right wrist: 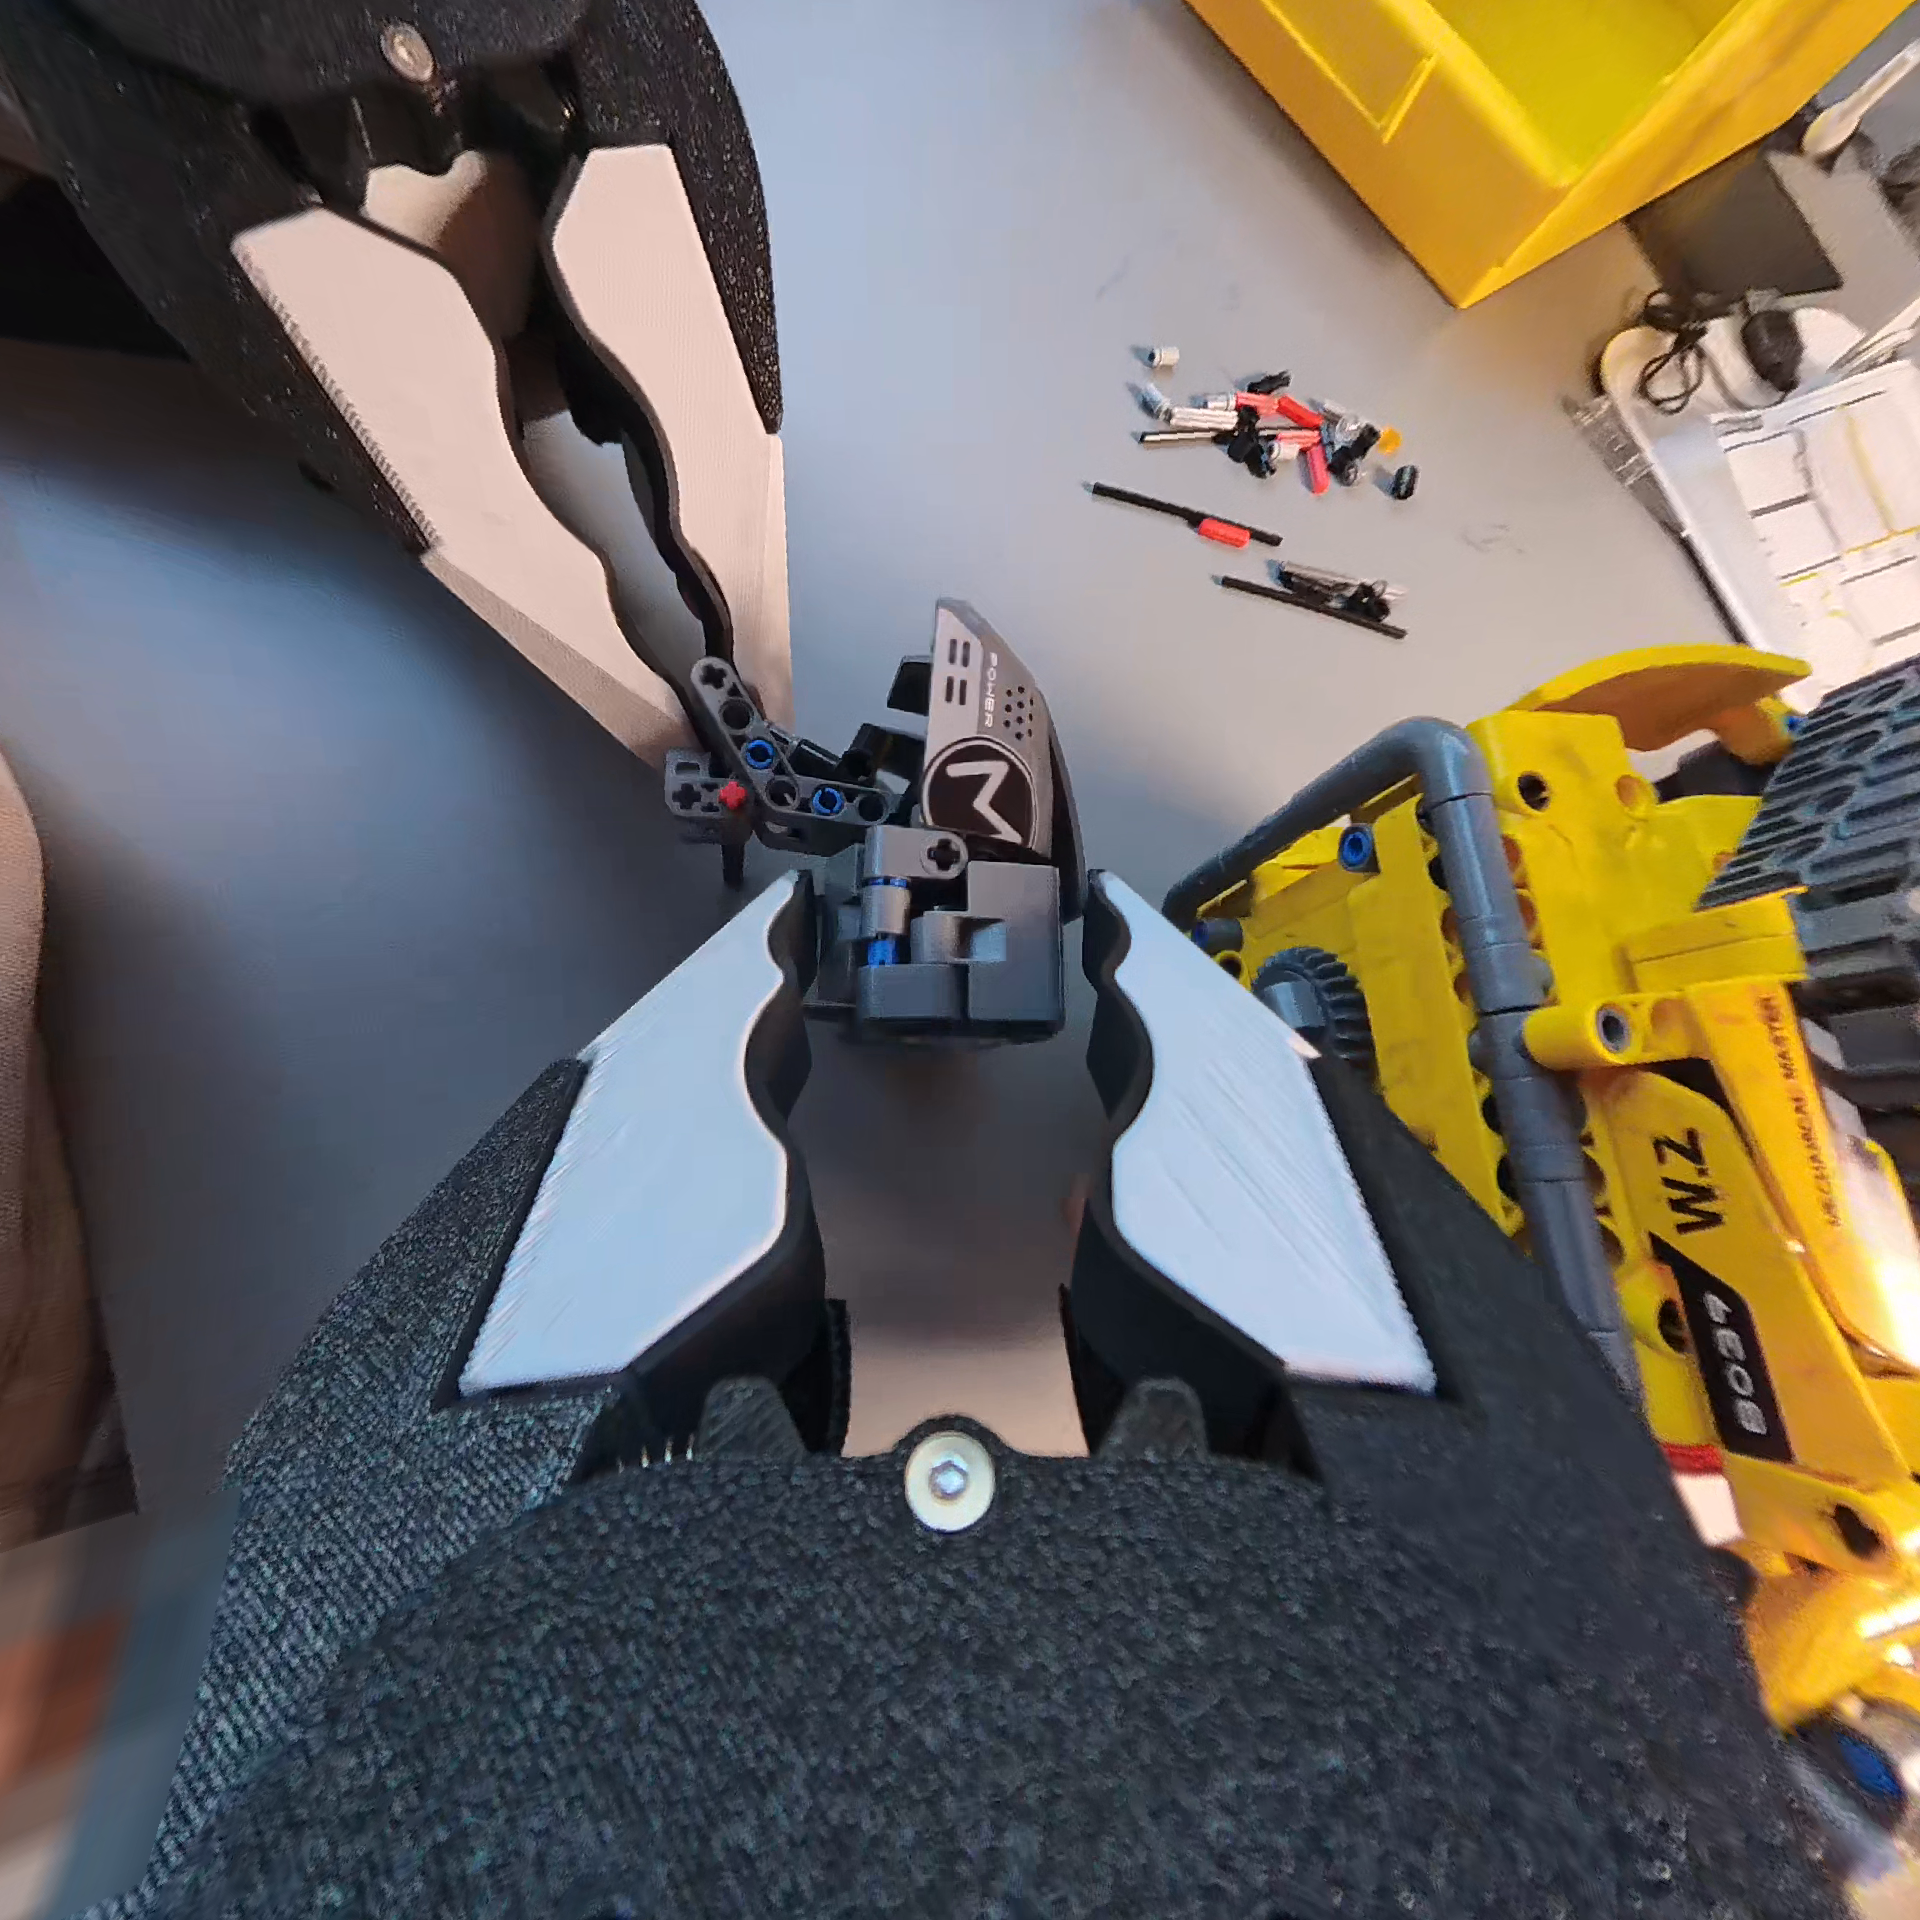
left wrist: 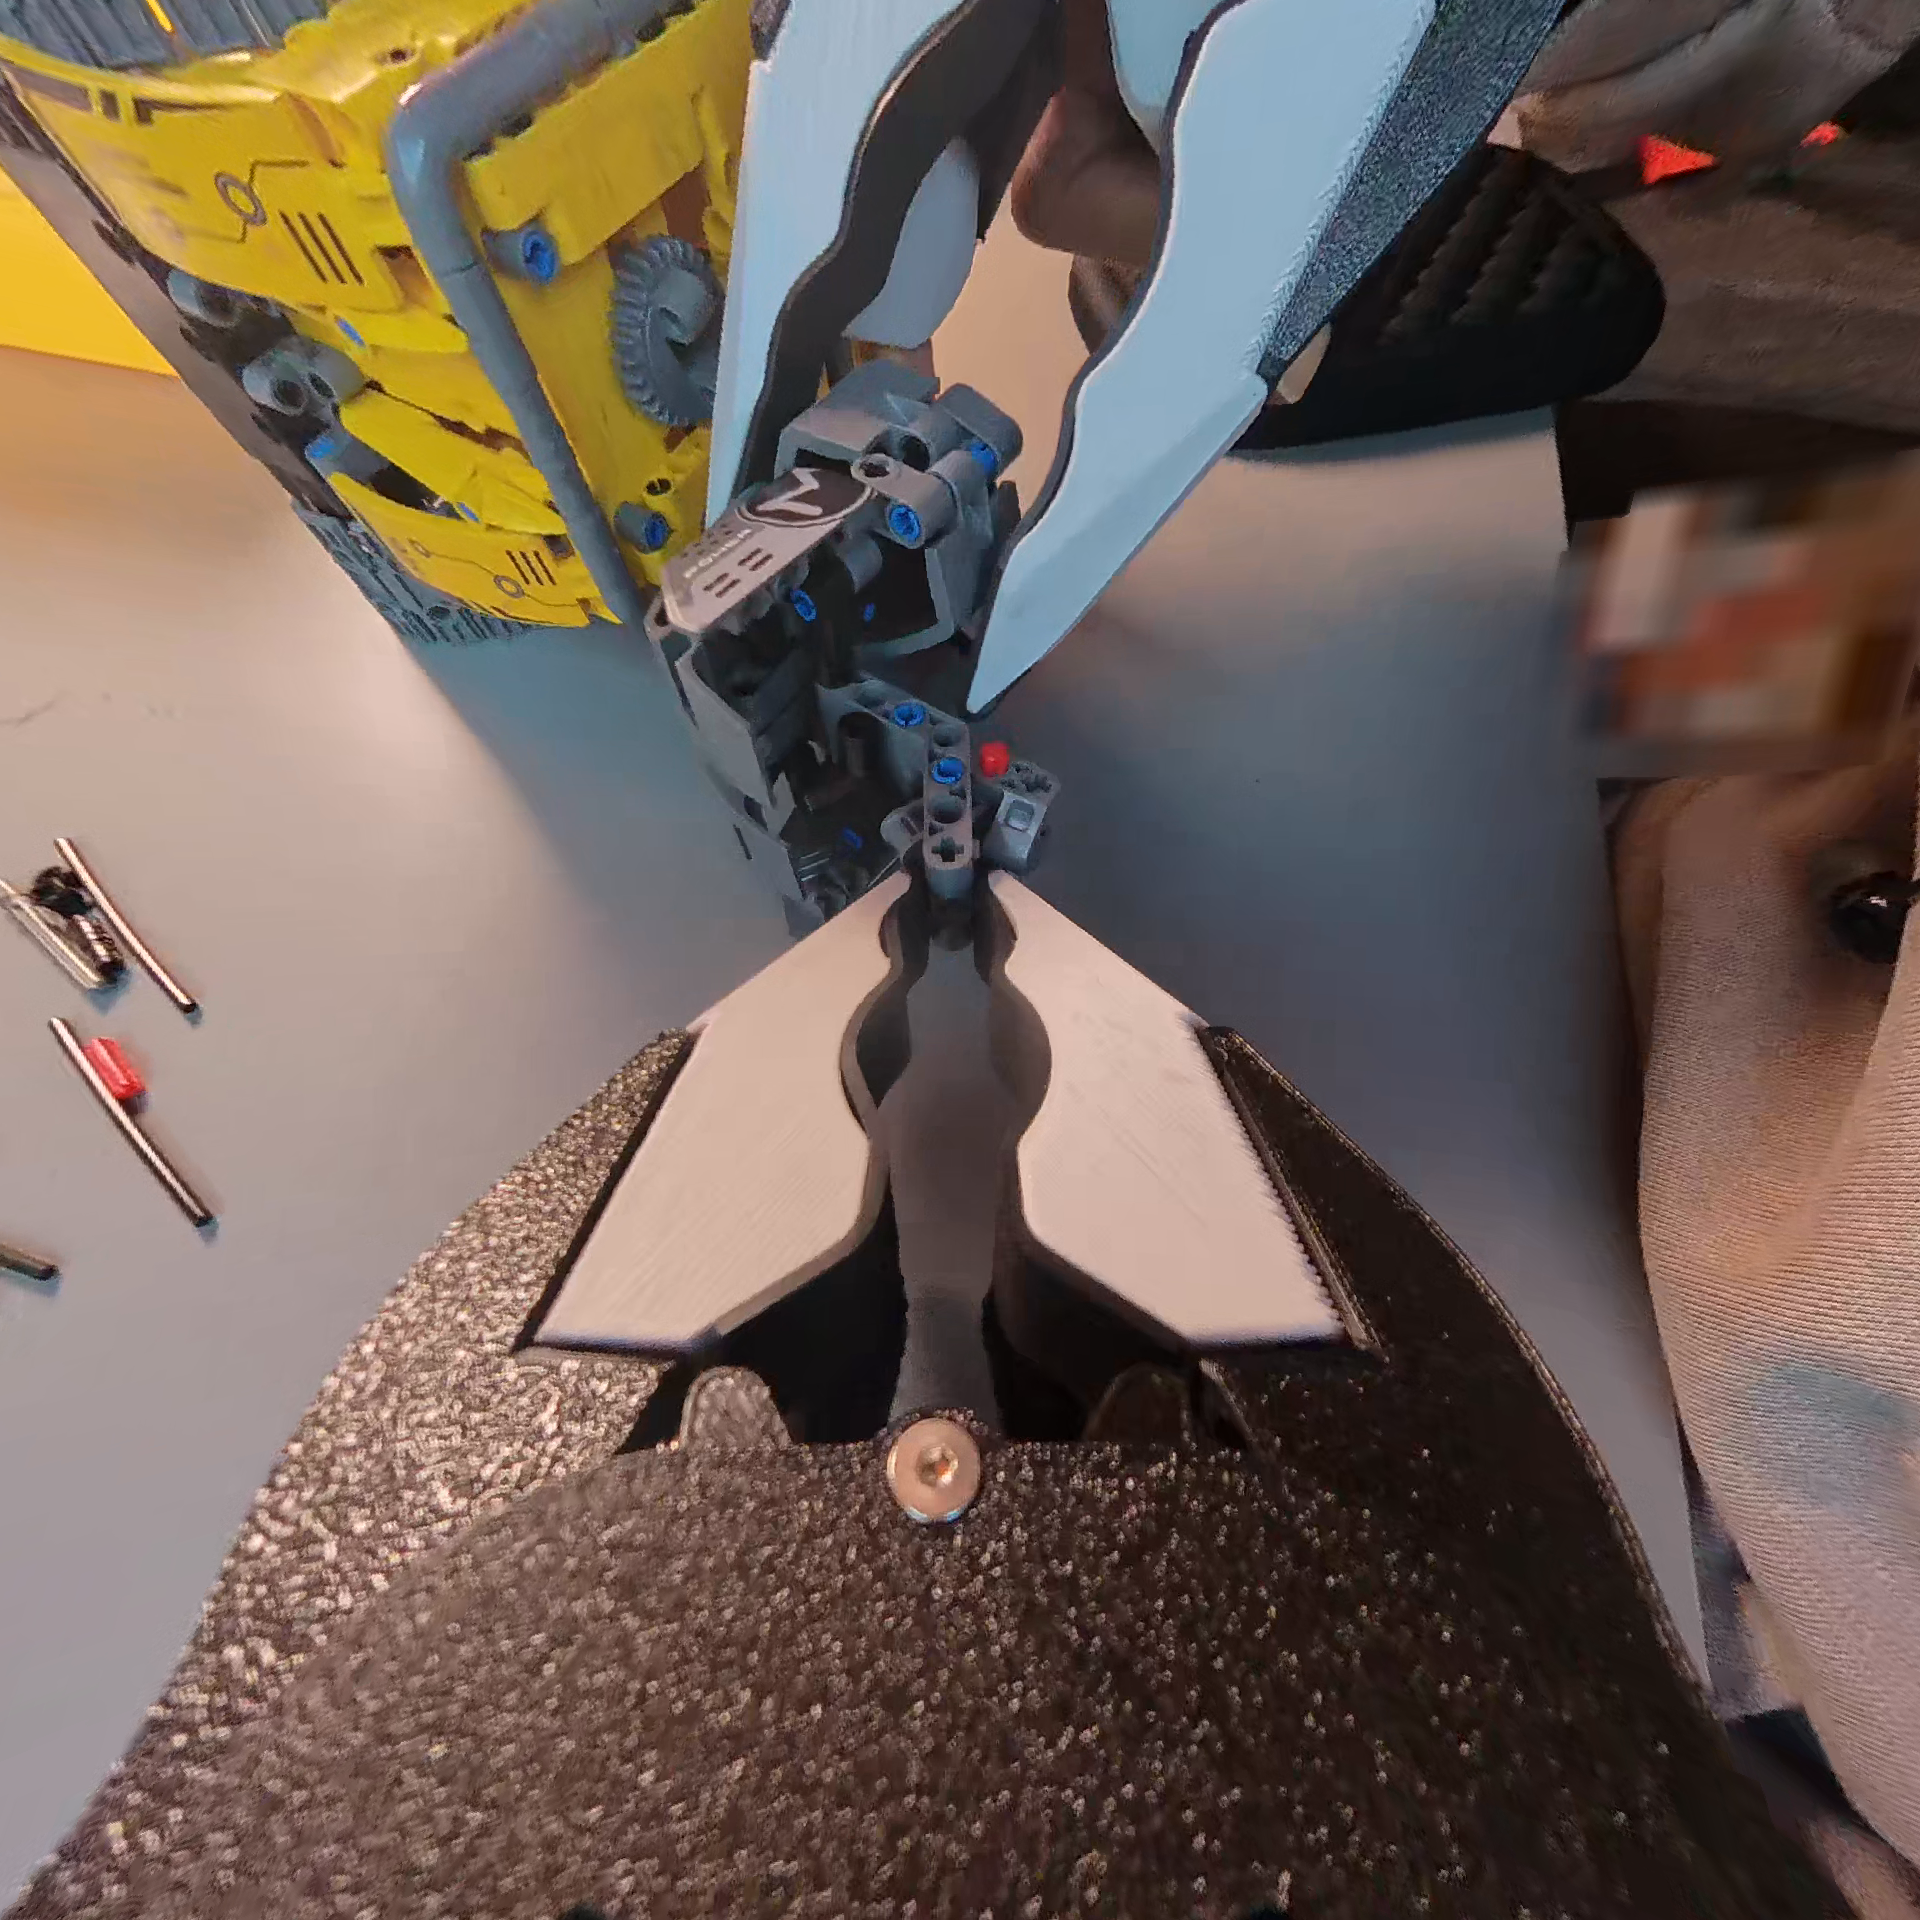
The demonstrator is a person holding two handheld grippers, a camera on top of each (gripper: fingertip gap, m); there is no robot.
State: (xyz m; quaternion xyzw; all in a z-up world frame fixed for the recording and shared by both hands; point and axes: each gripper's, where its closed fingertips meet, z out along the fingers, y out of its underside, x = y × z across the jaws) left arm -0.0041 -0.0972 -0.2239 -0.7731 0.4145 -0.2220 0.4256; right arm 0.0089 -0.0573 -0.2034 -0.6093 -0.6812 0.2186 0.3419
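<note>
A small grey and black brick assembly [left wrist: 831, 582] with a curved black printed panel [right wrist: 982, 748] is held over the grey table between both grippers. My left gripper [left wrist: 945, 899] is shut on a thin grey holed beam [left wrist: 948, 800] at one end of the assembly. It also shows at the top left of the right wrist view [right wrist: 743, 707]. My right gripper [right wrist: 945, 894] has its jaws closed on the assembly's grey block [right wrist: 956, 956], one finger on each side. It reaches in from the top of the left wrist view [left wrist: 852, 603].
A large yellow brick vehicle [right wrist: 1558, 987] with a grey bar and gears stands close beside the assembly, and shows in the left wrist view [left wrist: 436, 312]. Loose pins and axles [right wrist: 1278, 426] lie on the table [right wrist: 987, 260]. A yellow bin [right wrist: 1507, 125] is farther off. A person's clothing [left wrist: 1766, 1143] is nearby.
</note>
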